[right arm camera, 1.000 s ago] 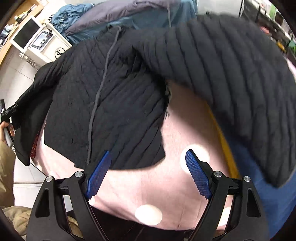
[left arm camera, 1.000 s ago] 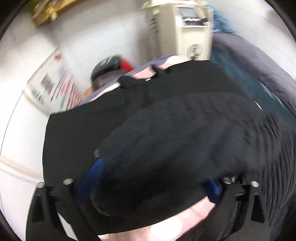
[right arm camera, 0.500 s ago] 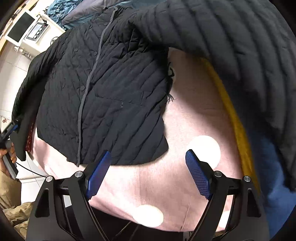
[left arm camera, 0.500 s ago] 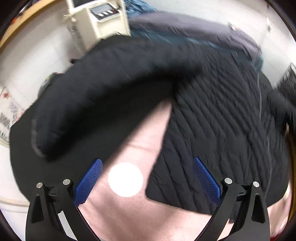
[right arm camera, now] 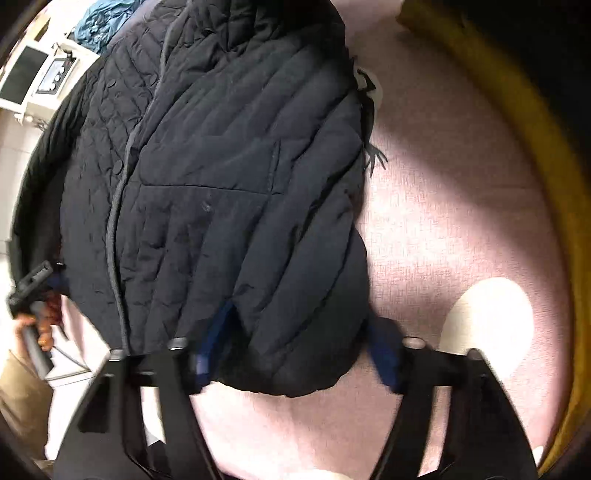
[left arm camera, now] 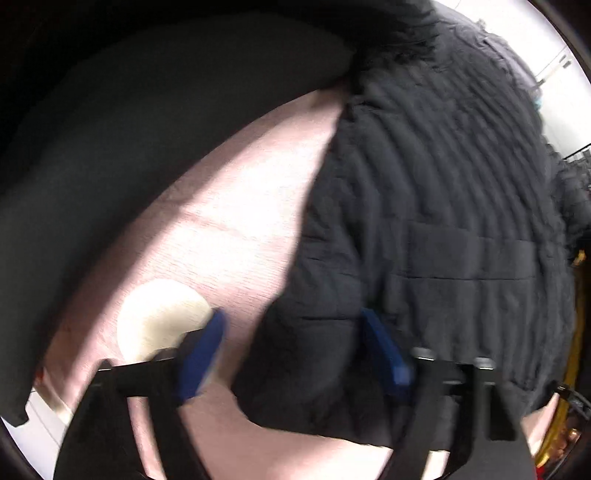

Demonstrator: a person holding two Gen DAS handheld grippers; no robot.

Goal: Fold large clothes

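A black quilted jacket [right arm camera: 207, 177] lies spread on a pink cloth with white dots [right arm camera: 443, 206]. In the right wrist view its right sleeve lies folded over the front, and the sleeve end sits between the blue pads of my right gripper [right arm camera: 295, 354], whose jaws stand apart around it. In the left wrist view the jacket [left arm camera: 436, 229] fills the right side; its lower left corner lies between the pads of my left gripper [left arm camera: 295, 354], which is open. The left gripper also shows at the jacket's left hem in the right wrist view [right arm camera: 33, 284].
A yellow edge [right arm camera: 535, 155] borders the pink cloth on the right. A dark cloth [left arm camera: 110, 147] covers the table's far left. A white machine [right arm camera: 33, 77] and blue bedding [right arm camera: 99, 22] stand beyond the jacket.
Both grippers have dropped close to the jacket's hem. The right sleeve, earlier raised over the right side, now lies folded across the jacket's front. The left sleeve has left the left wrist view.
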